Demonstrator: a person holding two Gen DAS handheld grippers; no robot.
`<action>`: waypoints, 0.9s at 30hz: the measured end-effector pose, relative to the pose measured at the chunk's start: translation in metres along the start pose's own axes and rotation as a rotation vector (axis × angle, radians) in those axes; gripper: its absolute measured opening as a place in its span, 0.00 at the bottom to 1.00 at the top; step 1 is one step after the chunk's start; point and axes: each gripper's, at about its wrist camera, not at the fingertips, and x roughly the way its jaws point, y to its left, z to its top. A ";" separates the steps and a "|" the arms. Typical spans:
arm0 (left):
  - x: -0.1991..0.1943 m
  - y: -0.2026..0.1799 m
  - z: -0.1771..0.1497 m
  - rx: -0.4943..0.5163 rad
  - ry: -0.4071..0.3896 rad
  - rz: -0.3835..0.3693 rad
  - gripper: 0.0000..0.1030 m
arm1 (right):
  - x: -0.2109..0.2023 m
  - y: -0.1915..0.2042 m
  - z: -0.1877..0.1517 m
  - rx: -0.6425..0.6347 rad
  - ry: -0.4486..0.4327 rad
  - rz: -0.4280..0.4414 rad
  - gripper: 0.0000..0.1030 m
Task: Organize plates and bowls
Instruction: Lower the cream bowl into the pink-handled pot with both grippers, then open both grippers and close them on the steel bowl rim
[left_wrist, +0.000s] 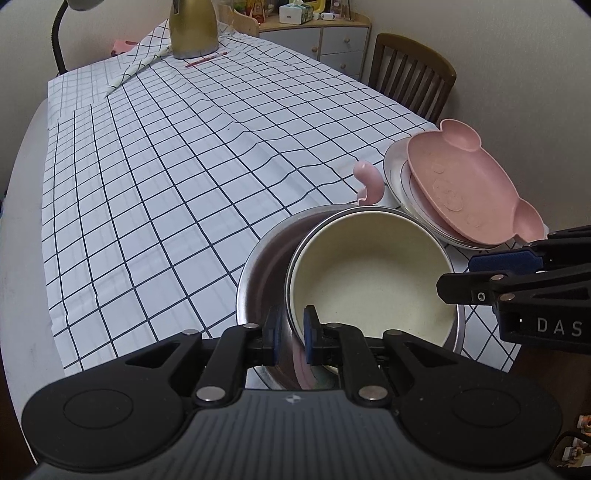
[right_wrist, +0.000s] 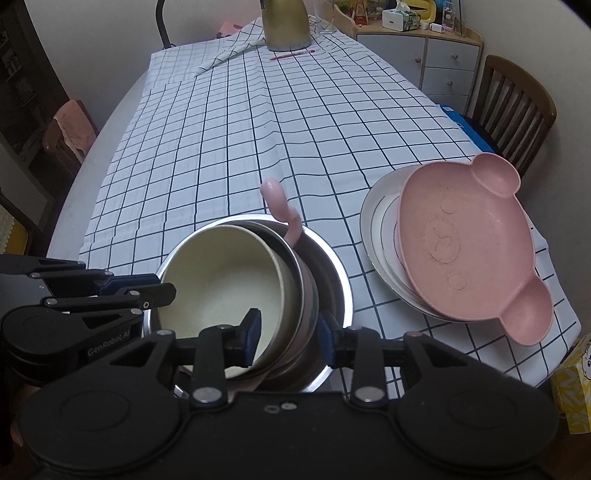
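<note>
In the lower centre of both wrist views, a cream-coloured round bowl with a metal outer wall (left_wrist: 369, 266) sat tilted inside a larger stainless-steel bowl (left_wrist: 258, 266) on the white tablecloth with a dark grid (left_wrist: 166, 184). A pale pink curved handle (left_wrist: 367, 182) rose just behind the two bowls; what it belonged to could not be told.

The left gripper (left_wrist: 290, 334) pinched the near rim of the cream bowl, one blue pad inside the wall and one outside. The right gripper (right_wrist: 290, 339) straddled the cream bowl's opposite wall, its jaws parted a little wider than the wall; whether its pads were actually pressing was not clear.

At the right of both frames, a pink bear-shaped plastic plate (right_wrist: 461, 254) lay tilted on a stack of white round plates with thin rings (right_wrist: 380, 229), near the table's edge.

The step appeared to be settling the cream bowl level into the steel one. To do this well, both rim holds would need to lower together so the bowl dropped flat rather than rocking, with the pads let go only once its base rested. The steel bowl looked likely to slide on the cloth, so pressure should go straight down, and the pink handle should be kept clear of the rim.
</note>
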 end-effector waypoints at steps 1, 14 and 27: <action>-0.001 0.001 0.000 -0.001 -0.002 -0.003 0.11 | -0.002 -0.001 -0.001 0.001 -0.005 0.005 0.35; -0.026 0.017 -0.002 -0.052 -0.072 -0.044 0.12 | -0.023 -0.001 -0.001 -0.003 -0.062 0.042 0.45; -0.054 0.035 -0.005 -0.107 -0.201 -0.074 0.69 | -0.047 -0.007 -0.007 -0.018 -0.142 0.059 0.74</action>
